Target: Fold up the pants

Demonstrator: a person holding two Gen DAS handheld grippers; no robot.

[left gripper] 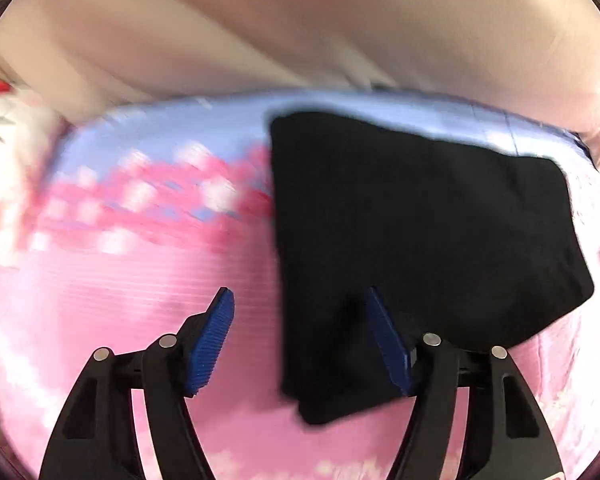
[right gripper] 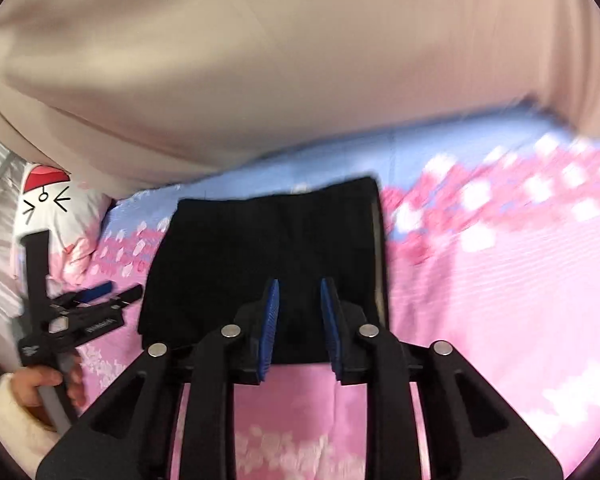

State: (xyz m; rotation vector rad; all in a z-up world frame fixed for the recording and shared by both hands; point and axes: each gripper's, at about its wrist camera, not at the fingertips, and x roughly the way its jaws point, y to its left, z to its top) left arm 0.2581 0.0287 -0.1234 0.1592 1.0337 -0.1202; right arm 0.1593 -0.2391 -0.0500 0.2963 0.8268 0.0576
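The black pants (left gripper: 416, 248) lie folded into a compact block on the pink and blue flowered bed sheet (left gripper: 120, 280). In the right wrist view the pants (right gripper: 268, 248) sit straight ahead. My left gripper (left gripper: 300, 296) is open wide and empty, its right finger over the near left edge of the pants. My right gripper (right gripper: 299, 292) is open with a narrow gap, empty, above the near edge of the pants. The left gripper also shows in the right wrist view (right gripper: 92, 300), held by a hand at the left of the pants.
A beige wall or headboard (right gripper: 300, 80) rises behind the bed. A white pillow with a red cartoon print (right gripper: 56, 200) lies at the far left. The sheet (right gripper: 500, 280) spreads to the right of the pants.
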